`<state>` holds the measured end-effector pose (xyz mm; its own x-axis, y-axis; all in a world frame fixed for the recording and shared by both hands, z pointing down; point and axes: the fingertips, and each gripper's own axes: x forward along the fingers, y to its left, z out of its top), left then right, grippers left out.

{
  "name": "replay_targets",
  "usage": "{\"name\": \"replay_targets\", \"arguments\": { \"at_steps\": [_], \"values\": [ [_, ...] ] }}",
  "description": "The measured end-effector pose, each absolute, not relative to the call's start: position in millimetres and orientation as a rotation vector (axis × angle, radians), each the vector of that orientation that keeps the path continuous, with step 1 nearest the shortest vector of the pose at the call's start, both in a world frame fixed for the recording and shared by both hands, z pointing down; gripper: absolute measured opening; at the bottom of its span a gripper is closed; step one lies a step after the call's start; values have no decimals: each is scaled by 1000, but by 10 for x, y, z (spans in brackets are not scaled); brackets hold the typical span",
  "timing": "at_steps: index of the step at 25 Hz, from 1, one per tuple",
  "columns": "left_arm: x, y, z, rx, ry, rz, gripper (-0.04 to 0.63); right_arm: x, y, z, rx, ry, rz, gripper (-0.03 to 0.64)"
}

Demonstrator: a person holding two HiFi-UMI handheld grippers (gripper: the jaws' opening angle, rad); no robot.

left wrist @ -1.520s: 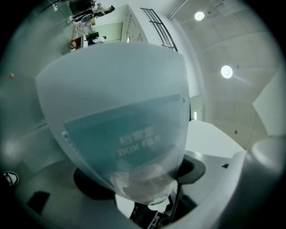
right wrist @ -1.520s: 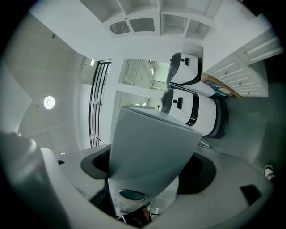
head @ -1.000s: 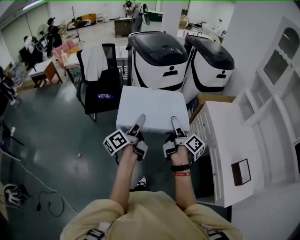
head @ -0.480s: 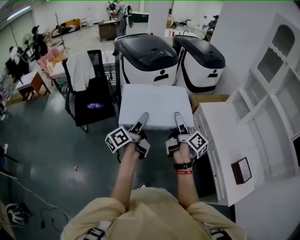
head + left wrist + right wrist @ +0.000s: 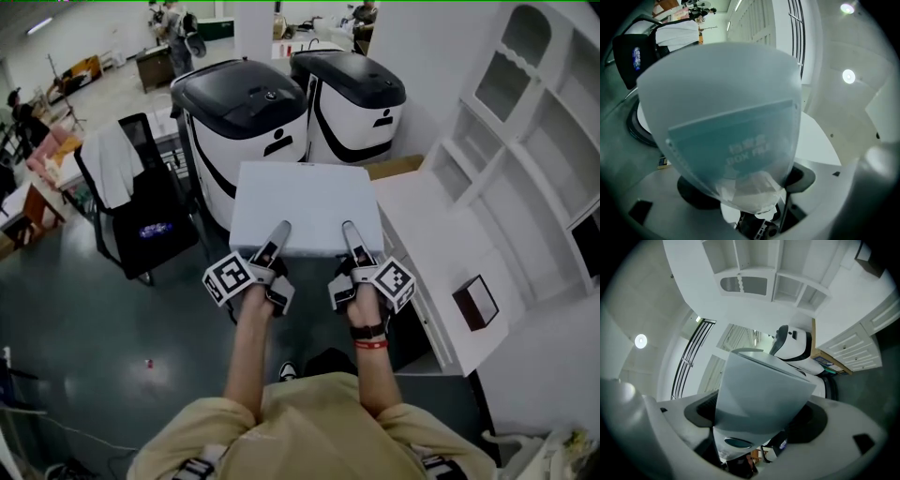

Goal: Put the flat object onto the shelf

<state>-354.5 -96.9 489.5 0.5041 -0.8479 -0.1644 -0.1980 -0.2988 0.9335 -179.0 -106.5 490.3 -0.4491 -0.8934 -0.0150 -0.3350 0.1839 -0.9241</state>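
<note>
Flat box [image 5: 305, 202] in the head view juts forward from your left tongs [image 5: 278, 230] and right tongs [image 5: 349, 230], both clamped wide on its near edge, long side crosswise. The shelf [image 5: 525, 141] lies rightward, nearer your right hand. In the left gripper view, the flat box [image 5: 722, 117] shows faint print, "BOX FIL". In the right gripper view, the shelf [image 5: 754, 282] shows beyond the gripped box.

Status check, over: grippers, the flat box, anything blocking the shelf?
Left gripper, right gripper shut on flat box. Box in air, left of shelf. Small dark box on shelf's counter.
</note>
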Motion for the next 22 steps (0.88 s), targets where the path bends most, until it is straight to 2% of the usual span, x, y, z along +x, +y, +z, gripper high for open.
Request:
{"name": "replay_targets", "arguments": {
  "at_steps": [7,22],
  "values": [
    [-2840,-1284,4886,1809,-728,-766,376,-1113,-1152,4875,-1249,1766,-1158,408],
    [-769,-1850,4902,1901,-460,-510,376,837,-1205,4990,-1429,1510,-1058,407]
  ]
}}
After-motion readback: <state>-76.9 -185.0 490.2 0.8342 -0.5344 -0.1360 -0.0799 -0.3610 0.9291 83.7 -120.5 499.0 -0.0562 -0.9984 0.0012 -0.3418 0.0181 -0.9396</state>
